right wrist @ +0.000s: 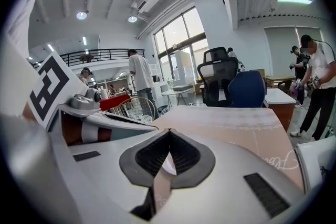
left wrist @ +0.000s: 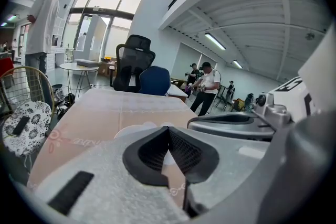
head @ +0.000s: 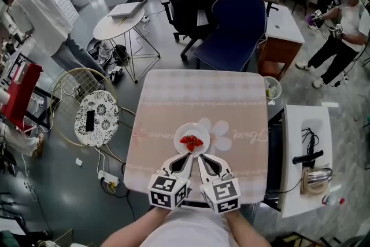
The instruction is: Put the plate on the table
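We find both pairs of fingers pressed together at the tips with nothing between them, on the left gripper point(left wrist: 168, 129) and on the right gripper point(right wrist: 169, 132). Just ahead of those tips the plate point(head: 180, 131) lies flat on the table point(head: 173, 95), with strawberries point(head: 191, 142) at its middle. We judge it stiff, light, smooth and breakable. Its near rim is the place to pinch, and it should be held level so the fruit cannot roll. We cannot tell whether the tips touch the rim, and in both gripper views the fingers hide most of the plate.
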Demonstrator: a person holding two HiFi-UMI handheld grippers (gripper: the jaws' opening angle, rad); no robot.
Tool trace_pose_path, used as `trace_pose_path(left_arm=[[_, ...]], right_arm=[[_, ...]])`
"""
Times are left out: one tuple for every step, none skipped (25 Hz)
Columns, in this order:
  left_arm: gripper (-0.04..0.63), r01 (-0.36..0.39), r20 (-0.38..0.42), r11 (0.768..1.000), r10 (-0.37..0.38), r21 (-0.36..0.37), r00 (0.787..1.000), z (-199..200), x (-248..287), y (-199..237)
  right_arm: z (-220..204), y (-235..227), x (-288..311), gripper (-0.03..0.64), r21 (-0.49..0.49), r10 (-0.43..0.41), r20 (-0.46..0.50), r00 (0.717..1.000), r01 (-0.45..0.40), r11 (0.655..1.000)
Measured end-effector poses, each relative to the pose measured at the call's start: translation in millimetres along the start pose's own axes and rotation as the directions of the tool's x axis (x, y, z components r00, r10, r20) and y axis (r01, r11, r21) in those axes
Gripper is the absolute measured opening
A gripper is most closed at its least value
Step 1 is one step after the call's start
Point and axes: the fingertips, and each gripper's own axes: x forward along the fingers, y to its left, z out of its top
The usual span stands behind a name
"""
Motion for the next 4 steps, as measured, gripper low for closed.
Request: trace_pose_path(left_arm=[[0.005, 0.000, 0.000, 1.000, 0.000, 0.000, 1.000, -0.2, 0.2, -0.1], [0.006, 0.000, 0.000, 1.000, 0.000, 0.001, 1.000, -0.3, 0.5, -0.3], [0.005, 0.000, -0.001, 1.000, 0.000, 0.001, 1.000, -0.4, 0.8, -0.6], [0.005, 0.000, -0.001, 1.000, 0.000, 0.001, 1.000, -0.5, 1.2, -0.9]], right_arm=[[-0.1, -0.2, 0.2, 0.003, 0.000, 0.000, 0.000, 1.000, 0.000, 1.000], [-0.2, -0.5, 0.4, 0.003, 0.000, 0.001, 0.000, 1.000, -0.001, 1.000], [-0.3, -0.9, 0.5, 0.003, 0.000, 0.001, 0.000, 1.000, -0.001, 1.000], [-0.4, -1.2, 0.7, 0.003, 0.000, 0.002, -0.001, 1.000, -0.002, 1.000]])
